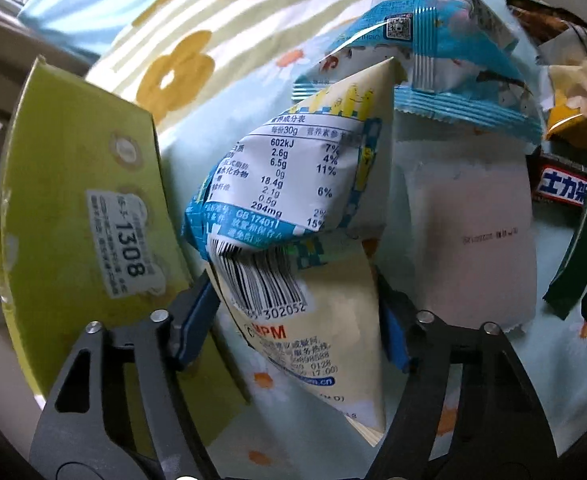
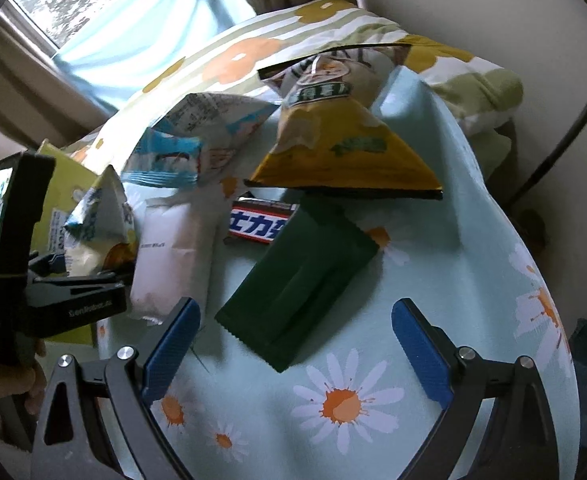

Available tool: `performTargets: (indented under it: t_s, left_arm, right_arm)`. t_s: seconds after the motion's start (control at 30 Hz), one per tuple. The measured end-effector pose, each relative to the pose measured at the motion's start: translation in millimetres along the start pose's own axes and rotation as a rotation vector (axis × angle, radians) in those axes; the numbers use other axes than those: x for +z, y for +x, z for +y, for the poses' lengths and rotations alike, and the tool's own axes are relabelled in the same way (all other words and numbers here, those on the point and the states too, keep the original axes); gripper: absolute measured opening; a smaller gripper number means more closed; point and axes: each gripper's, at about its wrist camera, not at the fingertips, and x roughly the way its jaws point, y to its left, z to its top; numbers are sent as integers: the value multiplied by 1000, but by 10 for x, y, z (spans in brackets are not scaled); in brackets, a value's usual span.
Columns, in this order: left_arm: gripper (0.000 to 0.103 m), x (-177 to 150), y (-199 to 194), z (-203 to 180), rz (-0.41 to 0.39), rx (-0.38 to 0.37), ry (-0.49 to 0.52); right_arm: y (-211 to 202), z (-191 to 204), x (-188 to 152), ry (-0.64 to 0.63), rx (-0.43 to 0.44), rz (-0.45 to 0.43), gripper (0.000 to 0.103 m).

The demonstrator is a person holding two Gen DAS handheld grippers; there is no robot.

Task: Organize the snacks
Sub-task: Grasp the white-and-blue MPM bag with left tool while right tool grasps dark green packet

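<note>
My left gripper (image 1: 299, 316) is clamped on a cream and blue snack bag (image 1: 293, 216). Both blue pads press its lower part near the barcode, and the bag rises from the jaws, tilted toward the left, with its nutrition table facing me. From my right side I see the same gripper (image 2: 93, 268) with the bag (image 2: 97, 224) sticking up out of it.

Just left of that gripper stands a yellow-green box (image 1: 81, 208) with a white sticker reading 1308. To the right of the held bag, a white pack (image 1: 469, 236) lies flat on the cloth (image 1: 565, 352). Ahead of the gripper, a blue-edged bag (image 1: 433, 64) lies past the held one, overlapping the far end of the white pack. Farther right is a candy bar (image 1: 561, 188), and beside it the edge of a green pack (image 1: 581, 256).

My right gripper (image 2: 295, 344) hangs wide open, holding nothing, above the daisy-print cloth (image 2: 453, 264). Right ahead of it, between the fingers and slightly beyond them, the green pack (image 2: 297, 284) lies flat at an angle. Its far corner covers one end of the candy bar (image 2: 259, 228). Beyond those sits a yellow chip bag (image 2: 341, 140), puffed up. Left of the green pack, the white pack (image 2: 169, 260) lies just off my left finger.
</note>
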Motion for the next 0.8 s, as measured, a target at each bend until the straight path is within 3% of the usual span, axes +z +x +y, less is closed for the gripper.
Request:
performTargets:
  t_s: [0.2, 0.43, 0.57, 0.7, 0.8]
  left_arm:
    - [50, 34, -49, 36, -58, -27, 28]
    - [48, -8, -133, 72, -94, -84, 39]
    - [48, -60, -191, 51, -108, -110, 54]
    - [48, -94, -214, 60, -115, -125, 55]
    - [48, -115, -229, 94, -119, -134, 50]
  right_arm:
    - [46, 5, -12, 76, -34, -23, 93]
    - [129, 48, -6, 147, -58, -58, 78]
    - [158, 137, -6, 135, -97, -85, 72]
    - [194, 232, 2, 78, -168, -108, 55]
    - [198, 268, -19, 46, -194, -112, 53]
